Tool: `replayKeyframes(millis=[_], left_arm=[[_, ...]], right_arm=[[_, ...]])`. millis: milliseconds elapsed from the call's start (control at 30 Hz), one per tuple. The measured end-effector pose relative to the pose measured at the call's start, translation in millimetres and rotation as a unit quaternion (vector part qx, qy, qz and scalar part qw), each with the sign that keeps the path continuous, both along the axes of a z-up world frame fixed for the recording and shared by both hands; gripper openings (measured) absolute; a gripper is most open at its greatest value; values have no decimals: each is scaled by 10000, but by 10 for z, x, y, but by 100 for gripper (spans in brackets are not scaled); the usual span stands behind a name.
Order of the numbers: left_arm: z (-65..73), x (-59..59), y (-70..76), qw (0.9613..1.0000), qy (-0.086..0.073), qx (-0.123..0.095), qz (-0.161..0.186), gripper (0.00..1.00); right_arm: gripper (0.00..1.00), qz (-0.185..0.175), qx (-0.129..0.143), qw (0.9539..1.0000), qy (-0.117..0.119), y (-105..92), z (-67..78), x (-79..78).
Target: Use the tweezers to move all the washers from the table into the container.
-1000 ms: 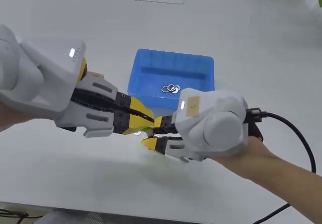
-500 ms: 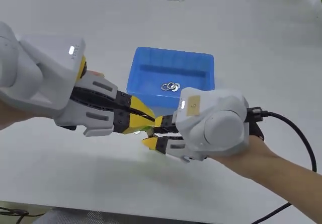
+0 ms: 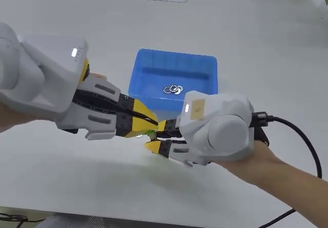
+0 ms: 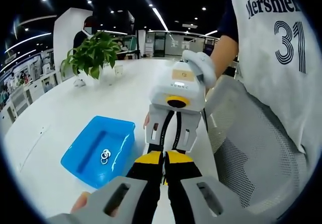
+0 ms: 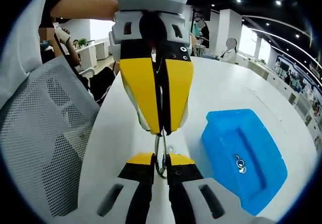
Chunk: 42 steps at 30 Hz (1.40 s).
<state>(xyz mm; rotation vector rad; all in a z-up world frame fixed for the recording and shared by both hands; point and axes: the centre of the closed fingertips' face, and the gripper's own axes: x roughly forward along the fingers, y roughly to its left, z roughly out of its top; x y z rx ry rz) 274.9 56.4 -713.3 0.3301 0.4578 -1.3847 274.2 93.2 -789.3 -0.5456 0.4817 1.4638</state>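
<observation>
While they meet tip to tip low in the middle of the head view, the left gripper [image 3: 151,123] and right gripper [image 3: 156,135] both have their fingers clenched on thin metal tweezers [image 5: 161,153]. Small silver washers [image 3: 173,89] lie inside the blue plastic container [image 3: 148,66] just above them on the white tabletop [image 3: 256,43].

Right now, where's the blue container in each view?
Head view: container at upper centre.
Left gripper view: container at lower left.
Right gripper view: container at lower right.
Shared landmark: the washers clustered inside it, seen in all three.
</observation>
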Motion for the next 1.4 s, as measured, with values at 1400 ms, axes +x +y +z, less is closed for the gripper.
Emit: replayKeyframes(millis=[1400], left_arm=[[723, 656, -95, 9932, -974, 238, -596, 5]], right_arm=[[10, -261, 397, 9947, -913, -16, 761, 839]])
